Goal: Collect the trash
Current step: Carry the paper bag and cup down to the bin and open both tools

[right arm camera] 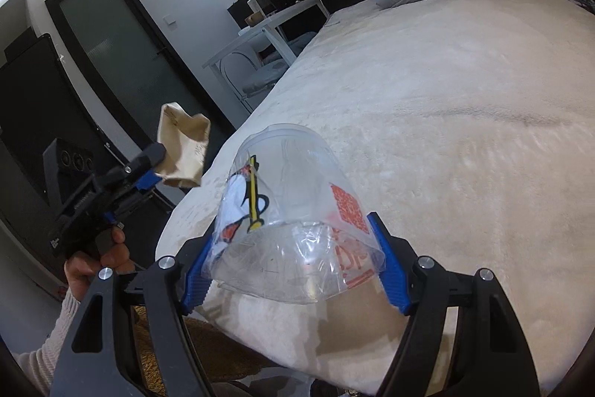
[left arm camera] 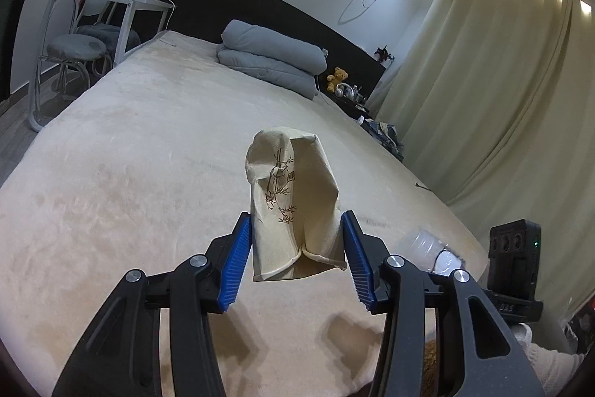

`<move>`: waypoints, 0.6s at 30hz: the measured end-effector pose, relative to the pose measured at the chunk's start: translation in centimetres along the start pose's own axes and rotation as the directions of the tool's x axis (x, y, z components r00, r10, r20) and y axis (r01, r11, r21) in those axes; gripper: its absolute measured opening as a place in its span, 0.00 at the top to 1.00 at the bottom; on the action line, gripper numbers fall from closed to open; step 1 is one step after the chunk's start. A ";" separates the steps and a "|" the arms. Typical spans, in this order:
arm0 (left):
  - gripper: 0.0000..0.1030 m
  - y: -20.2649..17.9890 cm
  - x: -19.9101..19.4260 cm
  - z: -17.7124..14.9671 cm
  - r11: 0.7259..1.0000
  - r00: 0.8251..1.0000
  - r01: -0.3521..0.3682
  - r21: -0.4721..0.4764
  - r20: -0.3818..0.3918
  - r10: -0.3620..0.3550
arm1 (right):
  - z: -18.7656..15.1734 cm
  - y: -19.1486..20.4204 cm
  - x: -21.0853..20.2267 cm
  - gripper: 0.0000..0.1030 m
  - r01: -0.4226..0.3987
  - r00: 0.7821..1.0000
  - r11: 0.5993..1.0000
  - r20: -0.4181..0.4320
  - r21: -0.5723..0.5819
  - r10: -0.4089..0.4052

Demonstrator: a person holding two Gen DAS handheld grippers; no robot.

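Blue fingers (left arm camera: 238, 266) of the left gripper (left arm camera: 296, 237) pinch a crumpled paper cup (left arm camera: 293, 207) above the bed (left arm camera: 148, 144), long axis pointing away, rim toward the camera; the right gripper (right arm camera: 297, 244) clamps a clear plastic cup (right arm camera: 290, 218) likewise

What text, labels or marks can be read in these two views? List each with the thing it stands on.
"DAS": partly legible on the right gripper's body.
Crushed paper cup in the left gripper: bamboo drawing and a small stamp, too small to read.
Clear plastic cup in the right gripper: penguin cartoon, red QR-like square and red print, distorted, unreadable.
Left gripper's body: small white mark, unreadable.
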State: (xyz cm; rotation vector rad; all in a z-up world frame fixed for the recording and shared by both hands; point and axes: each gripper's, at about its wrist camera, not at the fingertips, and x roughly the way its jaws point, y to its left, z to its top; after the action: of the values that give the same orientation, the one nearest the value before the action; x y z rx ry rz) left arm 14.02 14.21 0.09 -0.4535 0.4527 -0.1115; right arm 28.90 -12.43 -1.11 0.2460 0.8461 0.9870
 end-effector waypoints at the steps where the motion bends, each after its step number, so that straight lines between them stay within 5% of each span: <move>1: 0.54 -0.6 -0.2 -0.7 1.000 1.000 0.001 0.007 0.001 -0.001 | -0.6 0.0 -0.9 0.28 0.002 1.000 1.000 0.009 0.010 -0.002; 18: 0.54 -6.5 -5.7 -10.9 0.997 0.999 0.025 0.068 -0.034 -0.022 | -7.9 2.0 -10.8 0.28 -0.003 0.993 1.000 0.118 -0.006 0.004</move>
State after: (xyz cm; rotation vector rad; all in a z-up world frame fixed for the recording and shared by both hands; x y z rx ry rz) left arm 4.02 5.23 -3.49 -0.3905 0.4750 -0.1568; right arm 18.96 -21.54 0.32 0.2984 0.7348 0.9686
